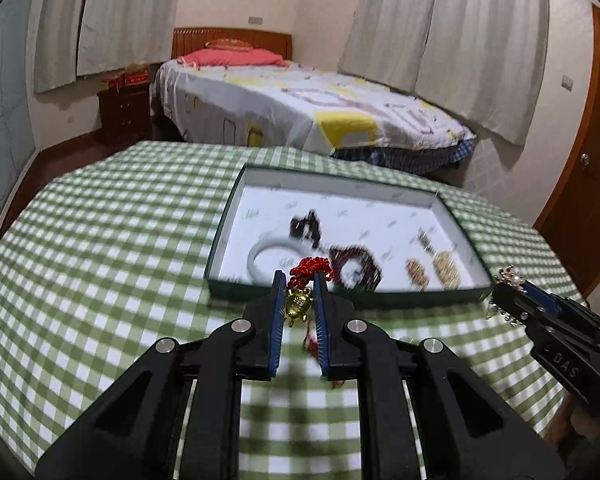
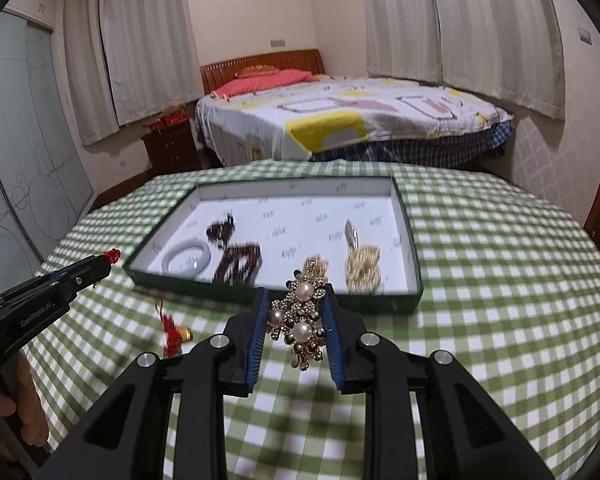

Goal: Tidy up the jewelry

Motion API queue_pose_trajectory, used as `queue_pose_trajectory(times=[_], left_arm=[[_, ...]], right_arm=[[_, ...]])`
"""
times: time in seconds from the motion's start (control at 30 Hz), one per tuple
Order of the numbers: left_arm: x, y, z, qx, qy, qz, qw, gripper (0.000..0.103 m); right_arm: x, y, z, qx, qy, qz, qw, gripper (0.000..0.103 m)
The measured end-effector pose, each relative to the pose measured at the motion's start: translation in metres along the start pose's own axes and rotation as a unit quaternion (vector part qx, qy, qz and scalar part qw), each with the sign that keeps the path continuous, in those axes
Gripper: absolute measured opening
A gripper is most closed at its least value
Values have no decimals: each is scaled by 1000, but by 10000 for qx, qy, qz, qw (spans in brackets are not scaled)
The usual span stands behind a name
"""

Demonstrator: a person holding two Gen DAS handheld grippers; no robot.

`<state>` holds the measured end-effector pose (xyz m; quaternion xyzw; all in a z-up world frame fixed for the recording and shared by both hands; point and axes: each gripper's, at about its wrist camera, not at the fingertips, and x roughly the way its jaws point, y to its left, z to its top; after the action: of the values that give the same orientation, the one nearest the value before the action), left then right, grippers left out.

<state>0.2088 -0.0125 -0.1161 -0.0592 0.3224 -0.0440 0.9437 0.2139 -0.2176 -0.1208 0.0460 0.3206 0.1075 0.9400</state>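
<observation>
A: What does the surface (image 1: 100, 240) look like?

B: It wears a green-and-white checked cloth. A shallow green tray (image 2: 414, 276) with a white floor sits on it, toward the far edge.

A: And past the tray?

B: A bed (image 2: 340, 120) with a patterned sheet and a red pillow (image 2: 260, 82) at its wooden headboard. A dark nightstand (image 1: 124, 112) stands left of the bed, and pale curtains (image 2: 480, 32) hang along the walls.

A: The grippers?

B: The left gripper (image 1: 300, 300) is clamped on a gold charm (image 1: 298, 305) with a red knot (image 1: 310, 267), just short of the tray's near wall. The right gripper (image 2: 296, 320) is closed around a pearl brooch (image 2: 300, 316), also just before that near wall.

A: What lies in the tray?

B: A pale bangle (image 2: 187, 258) at the left, a dark red bracelet (image 2: 240, 266) beside it, a black piece (image 2: 220, 230) behind those, and gold beaded pieces (image 2: 362, 270) to the right. Motion blur softens them, so the small silvery item (image 2: 352, 234) behind the gold ones may be a clip.
</observation>
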Motion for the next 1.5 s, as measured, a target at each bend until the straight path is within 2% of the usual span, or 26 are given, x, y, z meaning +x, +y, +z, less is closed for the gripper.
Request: queue_pose_trajectory(times=[0.33,0.6,0.77,0.97,1.1,1.37,1.5], left_arm=[[16,-26,45,151,-511,-214,9984,14],[61,-40,71,175,-578,-259,9978,14],[104,-44,76,207,-353,-187,9990,14],[157,-43,68,216,221,-90,9995,14],[180,-41,62,159,599,-57,9981,14],[203,-44,54,242,1063,40,9940,14],[206,-50,54,408,1125,107,9928,14]], right_arm=[[9,-6,51,-144,-692,-47,9975,27],[44,-13,71,-207,-817,-25,9964,27],[80,-18,70,-83,-601,39,9981,27],[118,-21,58,-69,-179,23,9998,27],[135,-21,51,-52,123,20,9999,27],[158,-25,49,-11,654,23,9979,27],[164,-26,47,2,858,44,9963,28]])
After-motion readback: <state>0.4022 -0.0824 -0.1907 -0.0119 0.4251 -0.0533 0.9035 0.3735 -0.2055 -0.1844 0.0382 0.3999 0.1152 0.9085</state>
